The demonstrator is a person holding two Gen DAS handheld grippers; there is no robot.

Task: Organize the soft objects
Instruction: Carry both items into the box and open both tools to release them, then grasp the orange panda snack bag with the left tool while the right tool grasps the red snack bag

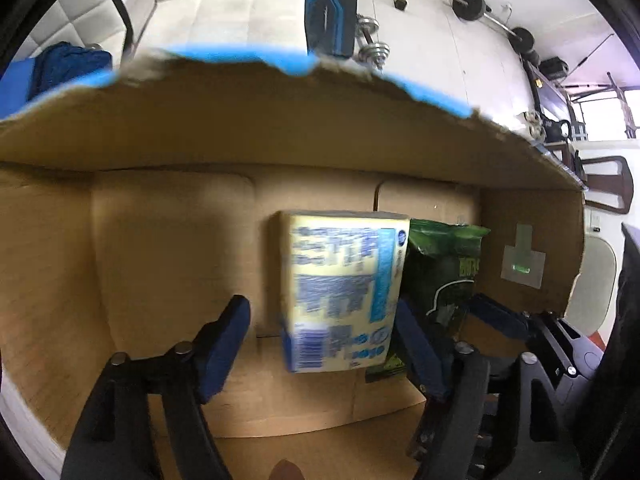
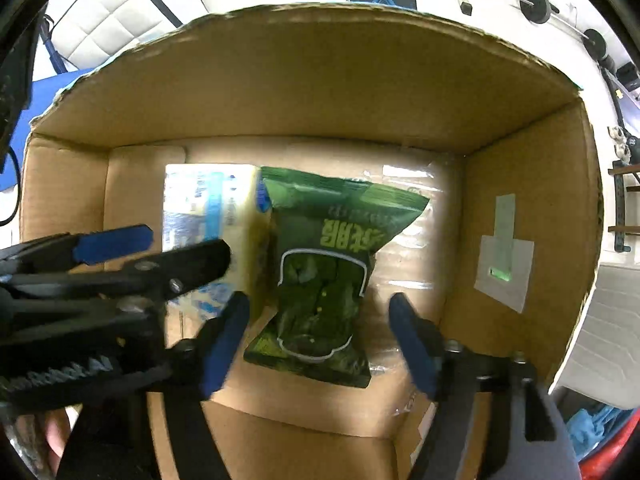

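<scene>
Tissue pack (image 1: 344, 292): pale yellow soft pack with blue print, blurred in both views; it lies on the floor of the cardboard box (image 1: 280, 136), toward the back wall.
Green bag (image 2: 320, 280): dark green crinkled snack bag with a clear window and pale green lettering, lying on the box floor, its left edge against the tissue pack (image 2: 208, 216).
Box: open brown cardboard, torn top edge with blue tape; a grey label (image 2: 504, 264) is stuck on its right inner wall.
Left tongs (image 1: 320, 344): spread wide, blue pads on either side of the tissue pack's near end; whether the right pad touches the pack cannot be told. Nothing is pinched.
Right tongs (image 2: 320, 340): spread wide, pads flanking the near end of the green bag with a gap on each side; nothing held.
Left tongs seen from the right wrist (image 2: 188, 244): reaching in over the tissue pack.
</scene>
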